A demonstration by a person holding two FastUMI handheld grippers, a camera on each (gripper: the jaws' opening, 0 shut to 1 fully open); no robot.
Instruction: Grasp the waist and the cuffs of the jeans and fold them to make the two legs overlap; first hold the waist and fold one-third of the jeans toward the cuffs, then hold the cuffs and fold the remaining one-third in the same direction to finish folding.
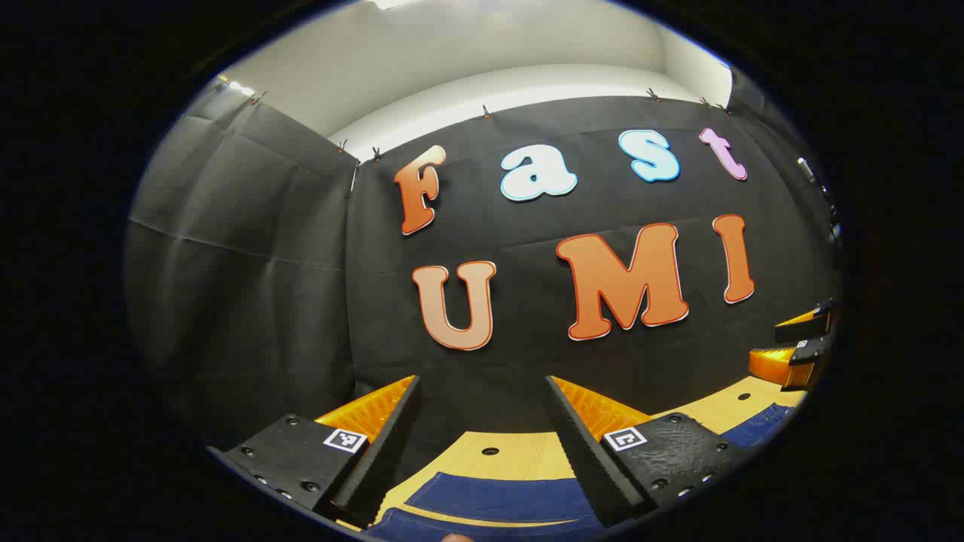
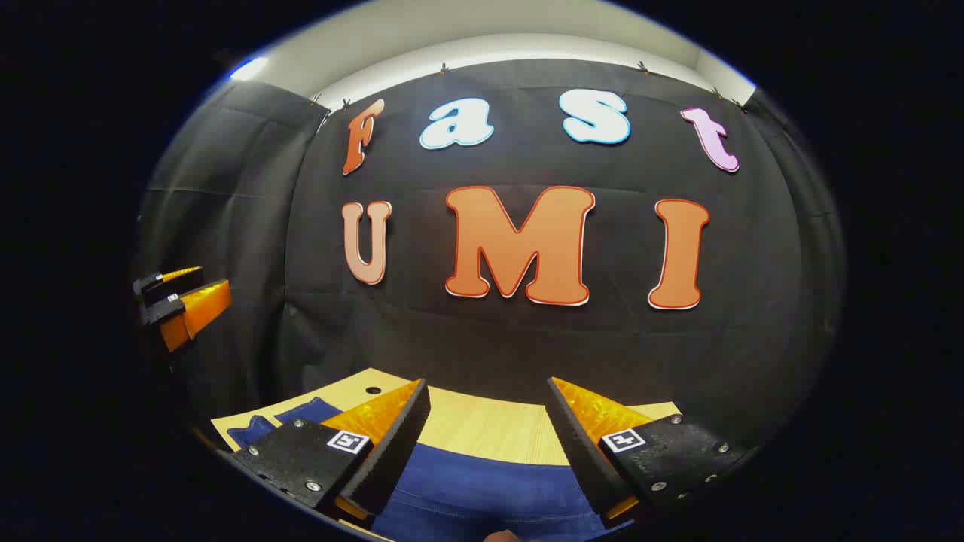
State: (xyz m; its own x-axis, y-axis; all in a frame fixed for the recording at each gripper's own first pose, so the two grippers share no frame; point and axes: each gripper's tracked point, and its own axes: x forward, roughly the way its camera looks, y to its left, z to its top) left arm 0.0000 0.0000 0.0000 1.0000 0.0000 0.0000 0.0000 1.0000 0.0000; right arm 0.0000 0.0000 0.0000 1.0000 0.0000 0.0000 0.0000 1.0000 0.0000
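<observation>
left gripper view: fingers point(image 1: 392, 436) apart above jeans point(image 1: 504, 497).

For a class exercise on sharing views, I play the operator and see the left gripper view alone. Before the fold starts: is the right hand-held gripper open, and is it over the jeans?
Observer: In the right gripper view, the right hand-held gripper is open, its fingers wide apart.
Operator: What lies under it?
Observer: The blue jeans run across below the gap between its fingers, lying on the wooden table. Nothing is gripped.
Operator: Can you see my gripper from there?
Observer: Yes. The left hand-held gripper sits at the far left of that view, in front of the dark wall cloth.
</observation>
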